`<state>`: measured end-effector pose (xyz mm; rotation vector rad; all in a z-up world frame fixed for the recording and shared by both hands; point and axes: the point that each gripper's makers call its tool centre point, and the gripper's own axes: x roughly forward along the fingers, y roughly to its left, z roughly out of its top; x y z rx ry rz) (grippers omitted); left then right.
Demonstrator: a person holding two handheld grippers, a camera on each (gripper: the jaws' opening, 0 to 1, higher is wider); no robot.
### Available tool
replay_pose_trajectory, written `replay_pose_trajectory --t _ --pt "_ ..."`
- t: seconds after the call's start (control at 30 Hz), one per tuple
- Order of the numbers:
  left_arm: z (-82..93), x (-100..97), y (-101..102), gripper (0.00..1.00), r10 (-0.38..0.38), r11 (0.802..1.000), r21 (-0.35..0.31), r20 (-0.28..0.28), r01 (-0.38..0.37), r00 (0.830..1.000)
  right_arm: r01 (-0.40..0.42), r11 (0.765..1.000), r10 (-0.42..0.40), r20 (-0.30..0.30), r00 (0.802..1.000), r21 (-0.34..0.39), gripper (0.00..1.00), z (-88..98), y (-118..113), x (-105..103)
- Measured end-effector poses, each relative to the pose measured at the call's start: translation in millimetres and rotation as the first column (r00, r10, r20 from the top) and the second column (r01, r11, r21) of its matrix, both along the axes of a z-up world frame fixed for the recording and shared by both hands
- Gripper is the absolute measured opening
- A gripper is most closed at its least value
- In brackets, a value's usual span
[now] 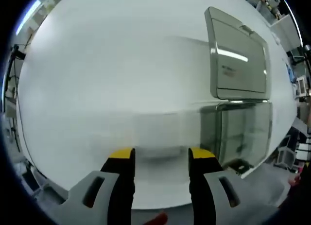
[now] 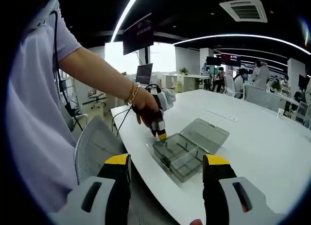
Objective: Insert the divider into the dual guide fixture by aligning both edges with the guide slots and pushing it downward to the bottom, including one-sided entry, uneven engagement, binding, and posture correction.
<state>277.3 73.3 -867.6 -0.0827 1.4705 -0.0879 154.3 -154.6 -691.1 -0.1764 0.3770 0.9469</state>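
Observation:
A clear plastic compartment box lies open on the white table (image 1: 97, 79). Its base (image 1: 245, 132) sits to the right of my left gripper (image 1: 160, 154), with the flat lid (image 1: 238, 55) beyond it. That gripper's yellow-tipped jaws stand open over bare table, holding nothing. In the right gripper view the base (image 2: 177, 154) shows thin partitions inside, and the lid (image 2: 205, 133) lies folded back. A person's hand (image 2: 143, 106) holds the left gripper (image 2: 160, 131) tip-down just above the base's far-left corner. My right gripper (image 2: 167, 160) is open and empty, off the table's near edge.
A grey mesh chair (image 2: 95, 142) stands beside the table edge (image 2: 160, 186), under my right gripper. A thin pale strip (image 2: 219, 114) lies farther out on the table. Desks, monitors and people fill the far side of the room.

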Motion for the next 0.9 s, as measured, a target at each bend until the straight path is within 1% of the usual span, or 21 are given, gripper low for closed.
replay_pose_trajectory --t 0.1,0.17,0.23,0.33,0.43,0.53,0.63,0.73,0.9 --pt "-0.5 -3.1 -0.5 0.41 -0.006 1.0 0.003 -0.015 0.006 1.0 0.005 1.0 -0.005 0.0 1.0 0.002 0.56 0.1 -1.7 0.9" --pt "-0.6 -5.3 0.5 0.42 -0.003 1.0 0.019 -0.025 0.004 1.0 0.007 1.0 -0.007 -0.001 1.0 0.002 0.56 -0.2 -2.5 1.8" --pt "-1.7 -4.8 0.8 0.42 -0.006 1.0 0.027 -0.024 0.006 1.0 0.008 1.0 -0.008 0.001 1.0 0.001 0.56 -0.2 -2.8 2.3" --pt "-2.1 -4.5 0.8 0.42 0.015 0.999 0.043 -0.023 -0.014 1.0 0.009 1.0 -0.009 -0.002 1.0 0.002 0.56 -0.9 -3.3 2.4" --pt "-3.2 -3.9 1.6 0.42 0.04 0.997 0.067 -0.022 -0.038 0.999 0.012 1.0 -0.012 -0.006 1.0 0.001 0.56 -2.5 -4.0 2.1" --pt "-4.2 -4.4 2.3 0.4 0.044 0.995 0.095 -0.021 -0.042 0.999 0.014 1.0 -0.014 -0.008 1.0 0.003 0.55 -3.2 -4.2 1.5" --pt "-5.9 -5.0 3.2 0.38 0.018 0.99 0.14 -0.024 -0.015 1.0 0.016 1.0 -0.016 -0.009 1.0 0.002 0.55 -4.0 -4.3 1.4" --pt "-5.8 -5.3 4.5 0.38 0.045 0.99 0.136 -0.027 -0.041 0.999 0.019 1.0 -0.019 -0.006 1.0 0.008 0.54 -3.2 -4.1 1.8" --pt "-5.6 -5.9 3.4 0.39 0.037 0.99 0.14 -0.014 -0.035 0.999 0.022 1.0 -0.022 -0.008 1.0 0.016 0.53 -3.5 -3.2 2.9"
